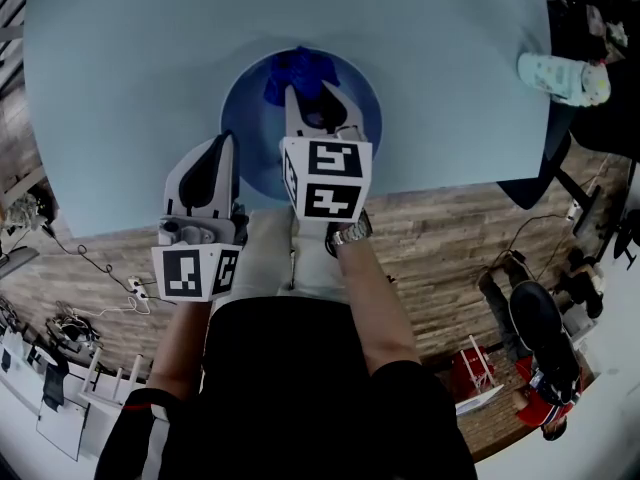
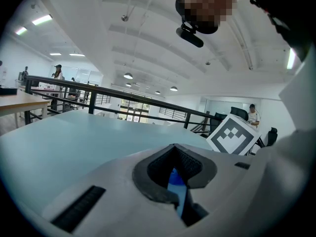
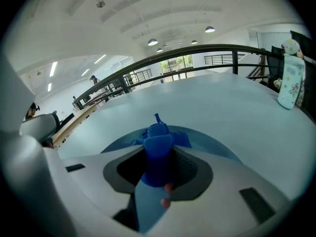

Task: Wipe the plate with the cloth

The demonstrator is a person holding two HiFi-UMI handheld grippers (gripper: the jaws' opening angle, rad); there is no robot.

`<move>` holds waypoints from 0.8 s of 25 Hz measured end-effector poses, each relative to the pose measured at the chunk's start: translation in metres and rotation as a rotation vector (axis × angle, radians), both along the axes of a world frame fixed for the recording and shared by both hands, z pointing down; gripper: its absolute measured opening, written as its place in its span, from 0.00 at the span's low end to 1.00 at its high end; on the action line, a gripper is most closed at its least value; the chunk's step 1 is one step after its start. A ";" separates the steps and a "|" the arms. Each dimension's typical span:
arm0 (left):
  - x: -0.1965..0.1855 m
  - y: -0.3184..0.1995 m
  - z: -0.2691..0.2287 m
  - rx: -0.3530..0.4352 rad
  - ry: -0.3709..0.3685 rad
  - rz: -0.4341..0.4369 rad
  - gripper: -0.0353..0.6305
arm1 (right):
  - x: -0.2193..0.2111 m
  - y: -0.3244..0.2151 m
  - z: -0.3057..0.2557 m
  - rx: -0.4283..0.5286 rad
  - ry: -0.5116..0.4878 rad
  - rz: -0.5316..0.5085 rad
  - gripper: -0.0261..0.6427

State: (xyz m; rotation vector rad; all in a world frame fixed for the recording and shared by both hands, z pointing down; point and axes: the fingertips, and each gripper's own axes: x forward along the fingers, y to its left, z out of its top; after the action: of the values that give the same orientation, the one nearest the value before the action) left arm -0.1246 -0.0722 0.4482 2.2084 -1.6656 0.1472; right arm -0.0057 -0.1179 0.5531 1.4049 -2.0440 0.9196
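Gripping the crumpled blue cloth [image 1: 298, 70] with our right gripper [image 1: 303, 96], we hold it on the round blue plate [image 1: 250, 108]; our left gripper [image 1: 226, 140] clamps its rim.

You're in a big open-plan office or lab floor, up on a mezzanine by the look of it: a black railing [image 2: 123, 98] runs behind your pale blue table [image 1: 120, 88], and round lights [image 2: 128, 76] hang from a high white ceiling. There's a long desk [image 2: 15, 100], an office chair [image 2: 239, 113], and a wood-plank floor [image 1: 440, 238] with cables [image 1: 100, 268] trailing across it.
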 end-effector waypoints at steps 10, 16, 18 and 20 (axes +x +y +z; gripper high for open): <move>0.005 0.003 -0.001 0.003 0.002 0.008 0.06 | 0.027 0.002 0.001 -0.019 0.001 0.063 0.22; 0.005 0.007 -0.002 0.001 0.001 0.015 0.06 | 0.037 0.009 0.000 -0.035 0.013 0.095 0.22; 0.006 0.008 -0.002 0.002 -0.001 0.019 0.06 | 0.042 0.012 0.000 -0.041 0.014 0.109 0.22; 0.006 0.008 -0.004 0.004 -0.004 0.022 0.06 | 0.045 0.015 -0.003 -0.042 0.014 0.120 0.22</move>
State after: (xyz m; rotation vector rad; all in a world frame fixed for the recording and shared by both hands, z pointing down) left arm -0.1190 -0.0643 0.4442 2.2311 -1.6454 0.1538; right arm 0.0391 -0.1027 0.5504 1.5206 -1.9363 0.9936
